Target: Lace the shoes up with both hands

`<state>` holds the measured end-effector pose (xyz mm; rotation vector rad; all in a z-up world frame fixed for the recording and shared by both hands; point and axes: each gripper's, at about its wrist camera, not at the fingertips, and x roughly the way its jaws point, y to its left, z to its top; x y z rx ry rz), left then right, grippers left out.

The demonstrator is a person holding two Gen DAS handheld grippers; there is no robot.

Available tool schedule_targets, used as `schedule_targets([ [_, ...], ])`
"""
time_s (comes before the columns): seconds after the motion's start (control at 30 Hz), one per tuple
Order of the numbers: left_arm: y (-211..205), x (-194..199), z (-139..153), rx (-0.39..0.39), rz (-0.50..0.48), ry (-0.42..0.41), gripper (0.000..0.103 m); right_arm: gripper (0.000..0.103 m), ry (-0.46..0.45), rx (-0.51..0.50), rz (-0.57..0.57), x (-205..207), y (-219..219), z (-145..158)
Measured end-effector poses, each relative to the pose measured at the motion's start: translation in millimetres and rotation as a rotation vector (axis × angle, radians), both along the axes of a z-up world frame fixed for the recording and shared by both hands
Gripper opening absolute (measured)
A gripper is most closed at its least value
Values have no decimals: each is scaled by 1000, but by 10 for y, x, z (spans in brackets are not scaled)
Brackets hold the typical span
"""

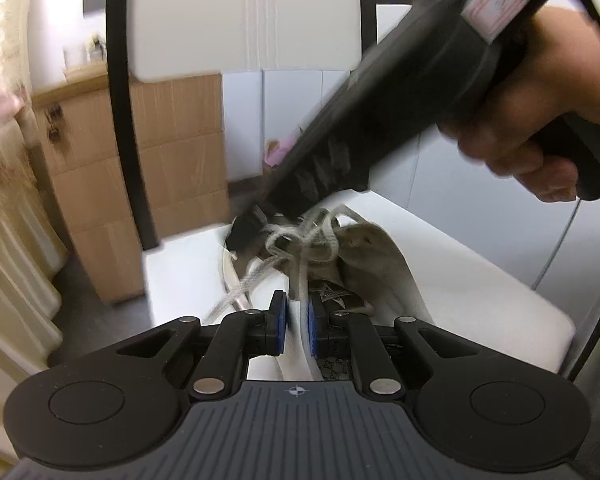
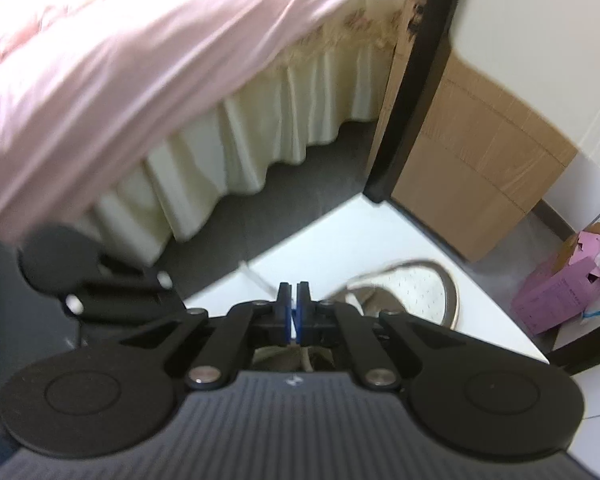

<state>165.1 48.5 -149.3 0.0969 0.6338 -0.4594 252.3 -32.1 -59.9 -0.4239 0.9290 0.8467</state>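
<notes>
tall light-wood cabinet (image 1: 148, 168): left of the chair, blurred; no writing legible.
black metal chair frame (image 1: 120, 92): curved tube, cut off at the top edge.
white cushioned chair seat (image 1: 480, 280): carries the shoe.
left gripper (image 1: 297, 316), black with blue pads: jaws drawn close on a broad white band of the shoe (image 1: 302, 320) running between the pads; which part of the shoe this band is cannot be made out.
grey-beige fabric sneaker (image 1: 372, 248): lies on the seat, straight ahead of the left gripper. a small patterned tag near the pads carries a repeated monogram, too small to read.
off-white cotton shoelace (image 1: 320, 232): tangled in loops over the sneaker's eyelets.
right gripper (image 2: 294, 296), black, hand-held: in its own view the blue pads are pressed almost together on a thin white strand, probably the lace. in the left view its tip is smeared by motion at the lace tangle. a pinkish label on its body is unreadable.
pink cardboard box (image 2: 564, 284): on the floor, print illegible.
</notes>
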Motion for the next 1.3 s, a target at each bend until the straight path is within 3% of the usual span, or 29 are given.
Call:
schedule_targets([
  [0.07, -9, -6, 6, 5, 2, -3, 12, 0, -3, 69, -11, 25, 29, 141],
  [0.17, -14, -22, 12, 15, 4, -12, 12, 1, -35, 80, -3, 51, 112, 316],
  [0.27, -10, -30, 13, 16, 10, -14, 13, 13, -39, 35, 12, 55, 102, 314],
  [0.3, -10, -34, 14, 19, 11, -16, 13, 28, -26, 8, 18, 53, 86, 273],
  [0.33, -7, -38, 14, 19, 11, -16, 13, 33, -12, -19, 25, 51, 70, 232],
  [0.5, -14, -33, 10, 19, 7, -13, 13, 29, 39, -108, 36, 1, -44, -1],
  [0.57, -29, -31, 5, 30, 1, -19, 13, 22, 44, -100, 44, -10, -55, -82],
  [0.63, -41, -32, -3, 40, -9, -24, 13, 6, 31, -104, 66, -39, -40, -132],
  [0.7, -27, -22, -4, 35, -13, -25, 13, 3, -18, -114, 63, -77, -13, -143],
  [0.87, -12, 9, -21, 24, -18, -16, 13, 2, -33, 3, 20, -36, 8, 67],
  [0.97, -19, 20, -32, 20, -14, -10, 13, 0, -34, 147, 1, 5, 53, 350],
  [1.07, 26, 34, -30, 0, -8, -3, 13, 1, -44, 207, 7, 42, 125, 593],
  [1.17, 46, 36, -26, -11, -2, 0, 13, 12, -52, 168, 41, 71, 135, 643],
  [1.2, 41, 31, -24, -5, -2, -4, 13, 31, -31, 132, 58, 90, 125, 594],
  [1.23, 36, 27, -24, 2, -3, -9, 13, 42, -13, 98, 70, 104, 110, 538],
  [1.3, 29, 18, -21, 7, -4, -12, 13, 42, 10, 31, 78, 107, 56, 395],
])
